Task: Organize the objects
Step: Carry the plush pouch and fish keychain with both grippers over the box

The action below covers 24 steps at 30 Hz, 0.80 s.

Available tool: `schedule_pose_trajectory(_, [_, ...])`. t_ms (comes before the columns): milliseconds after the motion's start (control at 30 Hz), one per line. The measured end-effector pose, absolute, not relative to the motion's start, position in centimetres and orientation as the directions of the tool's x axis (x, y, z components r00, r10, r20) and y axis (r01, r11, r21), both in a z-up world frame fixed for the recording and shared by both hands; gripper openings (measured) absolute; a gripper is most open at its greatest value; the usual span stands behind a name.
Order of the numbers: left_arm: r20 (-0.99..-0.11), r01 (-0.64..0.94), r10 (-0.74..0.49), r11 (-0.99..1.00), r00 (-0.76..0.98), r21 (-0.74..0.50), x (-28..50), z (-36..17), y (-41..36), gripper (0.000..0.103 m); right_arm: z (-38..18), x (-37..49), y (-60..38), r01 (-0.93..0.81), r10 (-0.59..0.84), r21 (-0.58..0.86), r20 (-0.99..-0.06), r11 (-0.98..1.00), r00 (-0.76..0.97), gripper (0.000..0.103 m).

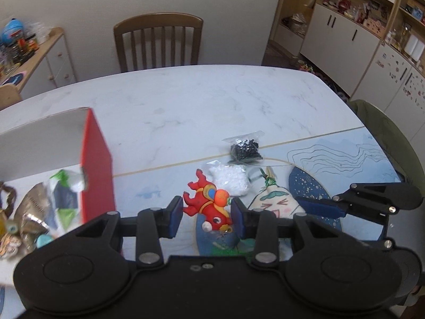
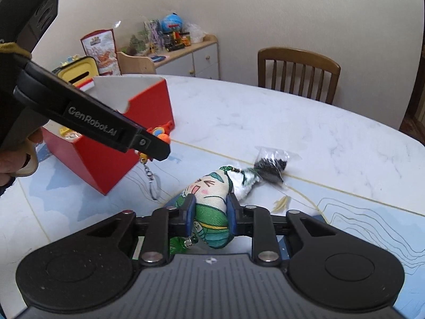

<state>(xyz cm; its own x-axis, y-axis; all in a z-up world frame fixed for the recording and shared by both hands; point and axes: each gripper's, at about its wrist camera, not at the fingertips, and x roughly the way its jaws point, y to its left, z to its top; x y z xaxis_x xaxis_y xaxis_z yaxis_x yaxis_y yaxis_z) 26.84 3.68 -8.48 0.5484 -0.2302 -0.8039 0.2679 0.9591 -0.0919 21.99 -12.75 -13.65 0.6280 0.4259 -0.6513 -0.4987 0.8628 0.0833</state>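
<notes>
**Two grippers, each clamped on a soft charm beside the red box**

The left gripper (image 1: 206,216) holds a red rubbery fish charm (image 1: 208,204) with orange and blue trim; its jaws are clamped on the charm's sides. In the left wrist view the charm's long axis runs from far left to near right, forked tail away, white snout nearest the camera. The right wrist view shows it lifted clear of the surface, a metal keyring (image 2: 153,183) dangling below, just in front of the red box (image 2: 111,143).

The right gripper (image 2: 209,214) has its jaws clamped on a cloth doll charm (image 2: 209,207), cream-faced with a laughing expression and a green printed body. Its long axis points away from the camera, head far, a green tassel (image 2: 178,247) near.

Beyond the doll lie a packet of white beads (image 1: 230,180) and a packet of black beads (image 1: 245,150). The open-topped red box holds wrappers and small items (image 1: 50,202).

The surface (image 1: 186,106) is white marble-patterned, with a pale blue illustrated mat (image 1: 345,154) across its near part. A wooden chair (image 1: 159,42) stands at the far edge; a low cabinet (image 2: 186,53) with toys and white wall cupboards (image 1: 345,34) line the room.
</notes>
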Motion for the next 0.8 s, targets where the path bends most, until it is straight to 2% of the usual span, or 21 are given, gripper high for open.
schedule_pose_trajectory(400, [-0.776, 0.203, -0.207, 0.974, 0.595, -0.104, 23.9, -5.4, 7.9, 0.038, -7.6, 20.2, -11.5, -0.523, 0.463, 0.076, -0.586, 0.849, 0.665, 0.022])
schedule_pose_trajectory(800, [-0.761, 0.219, -0.210, 0.971, 0.614, -0.092, 23.7, -2.2, 14.3, 0.038, -1.4, 20.1, -6.7, -0.511, 0.481, 0.105, -0.539, 0.853, 0.692, 0.022])
